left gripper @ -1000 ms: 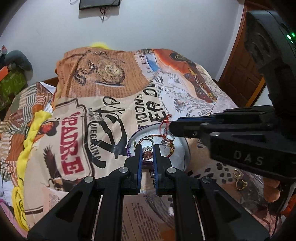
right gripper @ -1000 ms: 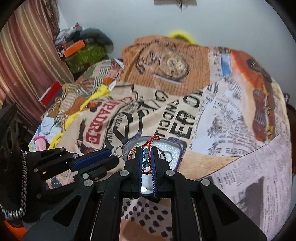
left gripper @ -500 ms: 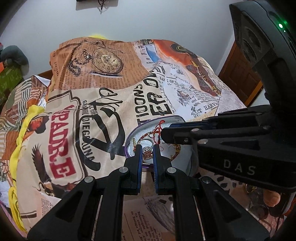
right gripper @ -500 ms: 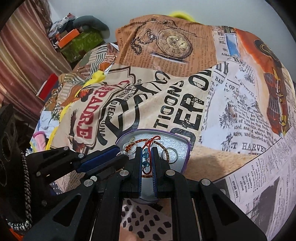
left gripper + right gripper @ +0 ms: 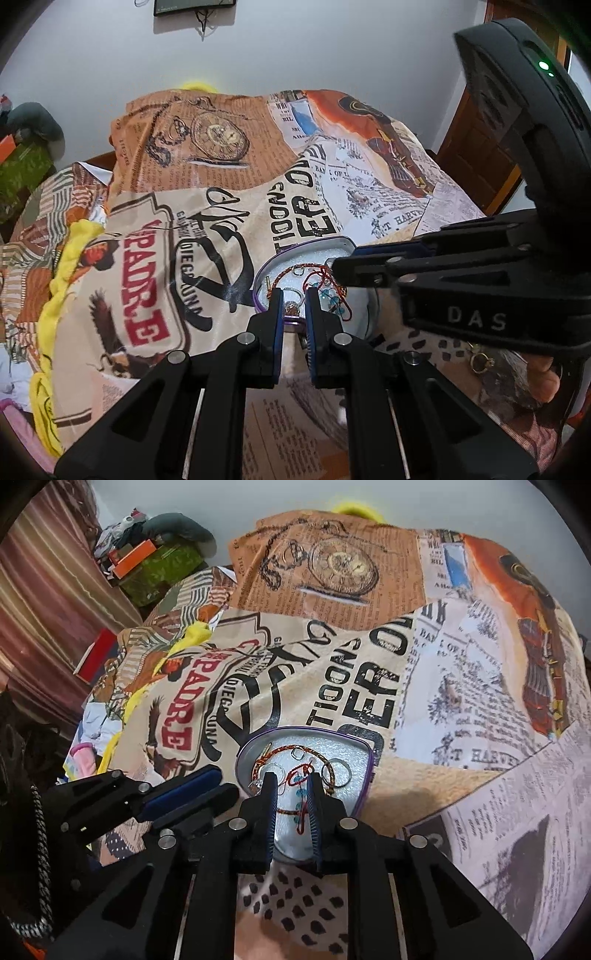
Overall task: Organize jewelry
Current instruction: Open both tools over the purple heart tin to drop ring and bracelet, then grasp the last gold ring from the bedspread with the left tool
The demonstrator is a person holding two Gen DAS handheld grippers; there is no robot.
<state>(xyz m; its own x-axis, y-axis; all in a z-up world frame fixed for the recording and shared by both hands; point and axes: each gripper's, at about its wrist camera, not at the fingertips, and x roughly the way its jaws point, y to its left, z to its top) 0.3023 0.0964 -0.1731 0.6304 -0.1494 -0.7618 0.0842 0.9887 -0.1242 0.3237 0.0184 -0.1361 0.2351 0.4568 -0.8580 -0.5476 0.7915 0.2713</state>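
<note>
A silver tin tray with a purple rim (image 5: 365, 760) (image 5: 343, 242) lies on the printed bedspread and holds several pieces. My left gripper (image 5: 293, 295) (image 5: 231, 784) is shut on a stone-set ring (image 5: 291, 308) over the tray's near edge. My right gripper (image 5: 291, 779) (image 5: 334, 266) hangs over the tray and its jaws are opening. A red thread bracelet with blue beads (image 5: 301, 794) (image 5: 330, 295) lies on the tray floor between its fingers, clear of the pads. A braided bracelet (image 5: 291, 749) and a silver ring (image 5: 338, 771) also rest in the tray.
The bedspread (image 5: 369, 664) covers a lumpy bed. Gold earrings (image 5: 480, 360) lie on it to the right of the tray, next to a person's finger (image 5: 543, 376). A silver chain (image 5: 37, 867) hangs at the far left. Boxes and clothes (image 5: 155, 561) pile up beyond the bed.
The right gripper's fingers have parted a little, and the beaded thread bracelet that they gripped now lies loose in the tray. The left gripper still grips the ring.
</note>
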